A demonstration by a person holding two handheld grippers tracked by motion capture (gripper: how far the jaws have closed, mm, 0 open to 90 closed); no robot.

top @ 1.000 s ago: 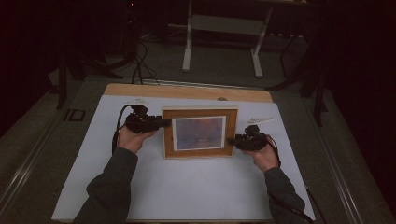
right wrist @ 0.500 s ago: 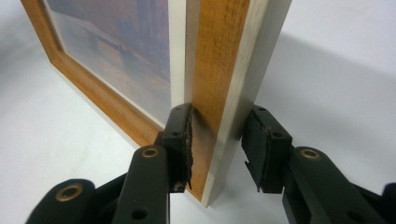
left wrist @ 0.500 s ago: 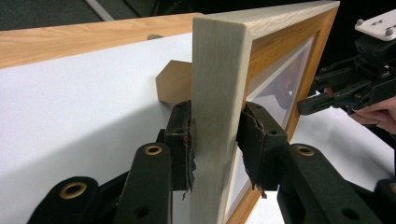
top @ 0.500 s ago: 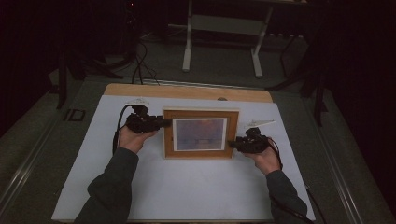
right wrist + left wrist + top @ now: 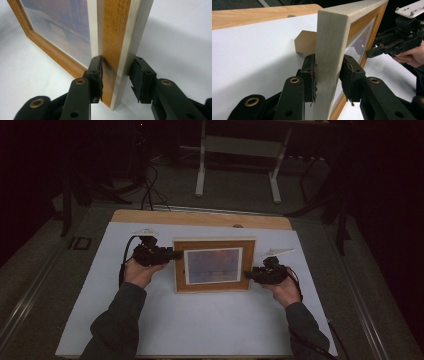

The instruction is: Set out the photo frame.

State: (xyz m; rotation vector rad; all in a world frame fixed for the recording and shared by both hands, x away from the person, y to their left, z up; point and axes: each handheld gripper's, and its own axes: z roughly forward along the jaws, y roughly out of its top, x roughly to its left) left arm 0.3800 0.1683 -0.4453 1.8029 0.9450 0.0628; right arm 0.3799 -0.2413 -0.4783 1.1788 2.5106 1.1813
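Since the earlier high views, nothing is seen to have moved: the rectangular wooden picture frame with a white mat and a dusky blue-orange print [image 5: 214, 265] is being kept at the same spot on the white sheet-covered table [image 5: 200, 325], and both hands are being kept where they were. In the high view, the frame is being held near the table's centre, slightly toward twelve o'clock, with the light wooden board edge [image 5: 200, 218] lying beyond it at twelve o'clock. The frame's nine o'clock side is being clamped by the black left gripper [image 5: 170, 255], and in the left gripper view its two pads [image 5: 310, 75] are being pressed against both faces of the frame's pale side edge [image 5: 329, 62], so the frame is being firmly grasped there. A tan cardboard stand flap [image 5: 305, 45] is being shown behind the frame at about ten o'clock in that view. The frame's three o'clock side is being met by the black right gripper [image 5: 248, 275]; in the right gripper view the left pad [image 5: 96, 75] is being pressed on the frame's front face [image 5: 113, 37], while a narrow gap is being left between the other pad and the pale back edge, so the jaws are standing around the frame without a full clench. The frame appears to be held upright, tilted on its lower edge.
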